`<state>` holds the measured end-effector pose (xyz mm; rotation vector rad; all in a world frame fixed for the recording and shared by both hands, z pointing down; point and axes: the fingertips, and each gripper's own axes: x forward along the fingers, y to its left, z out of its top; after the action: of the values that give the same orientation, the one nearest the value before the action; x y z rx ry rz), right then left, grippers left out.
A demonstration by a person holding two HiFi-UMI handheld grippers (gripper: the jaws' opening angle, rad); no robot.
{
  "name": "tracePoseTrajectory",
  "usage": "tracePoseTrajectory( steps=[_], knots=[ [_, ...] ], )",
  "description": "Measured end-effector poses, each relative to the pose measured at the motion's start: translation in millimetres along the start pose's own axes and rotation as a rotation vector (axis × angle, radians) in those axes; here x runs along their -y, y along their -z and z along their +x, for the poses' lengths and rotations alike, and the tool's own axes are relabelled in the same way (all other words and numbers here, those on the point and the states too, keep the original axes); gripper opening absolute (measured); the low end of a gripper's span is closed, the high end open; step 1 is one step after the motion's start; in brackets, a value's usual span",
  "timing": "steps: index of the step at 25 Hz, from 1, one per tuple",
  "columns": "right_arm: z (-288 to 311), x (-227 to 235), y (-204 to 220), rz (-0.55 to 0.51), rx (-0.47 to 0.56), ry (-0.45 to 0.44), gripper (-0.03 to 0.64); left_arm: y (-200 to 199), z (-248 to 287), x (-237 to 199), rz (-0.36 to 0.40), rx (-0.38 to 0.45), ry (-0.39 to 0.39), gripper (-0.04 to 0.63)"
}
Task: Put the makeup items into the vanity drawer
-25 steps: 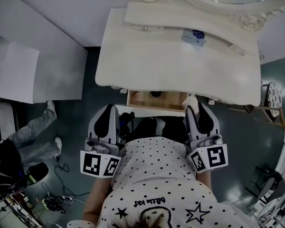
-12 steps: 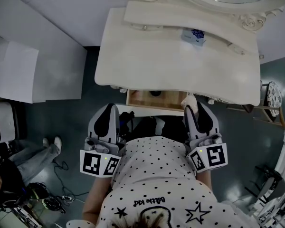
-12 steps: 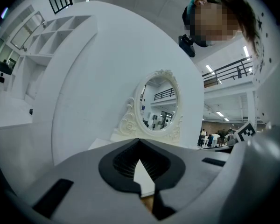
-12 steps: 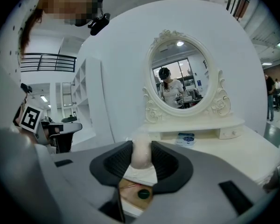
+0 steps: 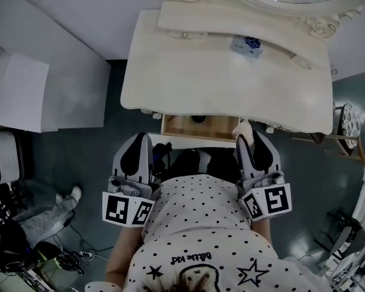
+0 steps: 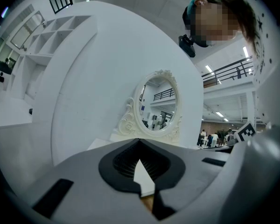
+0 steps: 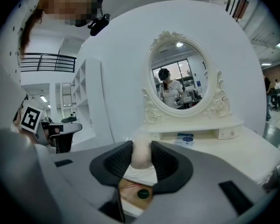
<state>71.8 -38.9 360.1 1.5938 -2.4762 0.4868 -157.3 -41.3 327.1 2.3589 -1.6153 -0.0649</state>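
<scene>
In the head view, your right gripper (image 5: pixel 248 140) is clenched on the pale cream makeup item (image 5: pixel 246 128). That item hangs right at the front edge of the desk (image 5: pixel 219 84), over the right end of the open drawer (image 5: pixel 182 126) rather than its middle. Let go there and, as I judge it, the item could strike the drawer's right wall or fall past it to the floor. A small dark item (image 5: pixel 198 120) lies in the drawer close under the desk's front edge, so a hard drop could knock it about. The blue box (image 5: pixel 247 45) sits on the raised shelf along the desk's back edge, well apart from both grippers, and leaning in for it may push your body against the open drawer. In the left gripper view, your left gripper (image 6: pixel 139 162) has its jaws closed together on nothing, with the mirror (image 6: pixel 156 108) beyond, so it cannot catch or steady anything as it stands. In the right gripper view, the pads (image 7: pixel 119 161) press both sides of the rounded, soft-looking item. A harder squeeze may squirt it out, and on release it may cling to one pad. The drawer's wooden floor shows low and left of the jaws, so opening before you shift that way invites a miss.
</scene>
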Motion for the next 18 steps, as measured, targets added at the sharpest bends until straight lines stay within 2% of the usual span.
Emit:
tracePoseTrajectory(
  steps=[12,18],
  knots=[
    [0,-4,1,-0.01,-0.003,-0.022,0.133,1,-3,1,-0.002,-0.002,-0.003,-0.002],
    [19,1,1,-0.084,-0.012,-0.047,0.133,2,-4,3,-0.003,-0.005,0.004,-0.002]
  ],
)
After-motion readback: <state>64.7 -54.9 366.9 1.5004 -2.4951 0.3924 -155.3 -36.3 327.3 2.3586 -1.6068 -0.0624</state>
